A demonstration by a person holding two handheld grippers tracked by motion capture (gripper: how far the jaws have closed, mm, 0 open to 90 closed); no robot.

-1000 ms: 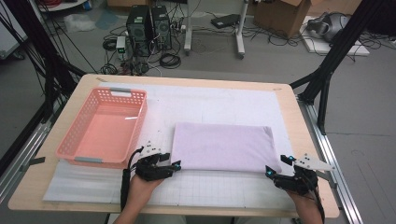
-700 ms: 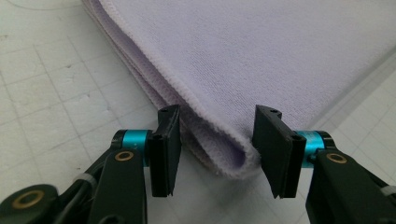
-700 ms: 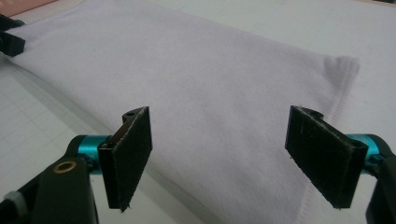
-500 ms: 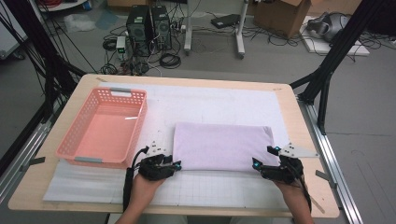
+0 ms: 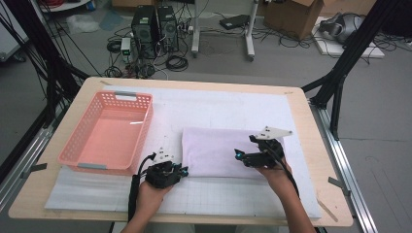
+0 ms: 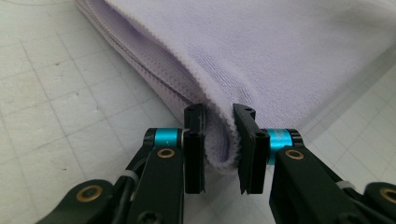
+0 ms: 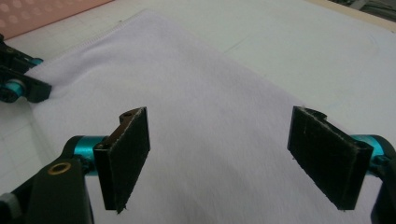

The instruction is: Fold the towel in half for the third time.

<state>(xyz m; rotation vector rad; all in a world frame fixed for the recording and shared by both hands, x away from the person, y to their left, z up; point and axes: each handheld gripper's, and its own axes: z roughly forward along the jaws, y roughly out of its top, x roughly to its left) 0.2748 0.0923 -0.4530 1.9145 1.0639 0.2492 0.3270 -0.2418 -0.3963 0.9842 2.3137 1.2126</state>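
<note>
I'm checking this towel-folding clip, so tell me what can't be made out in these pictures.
- High view: the left gripper jaws are too small to read.
- Left gripper view: the lavender towel fold bulges between the jaws; the corner tip is hidden behind them, and the pads' contact is unclear.
- Right gripper view: the right gripper stands open above the towel; its far edge is cut off.
- Pink basket: near inner wall hidden.

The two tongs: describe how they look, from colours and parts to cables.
Both tongs are black. The left tongs have two flat rectangular black jaws on hinged links with brass-coloured pivots and a turquoise collar behind each jaw. The right tongs have the same turquoise collars and broad dark pads. From above, a thick black cable trails from the left one, and a pale grey three-cornered plate tops the right one.
</note>
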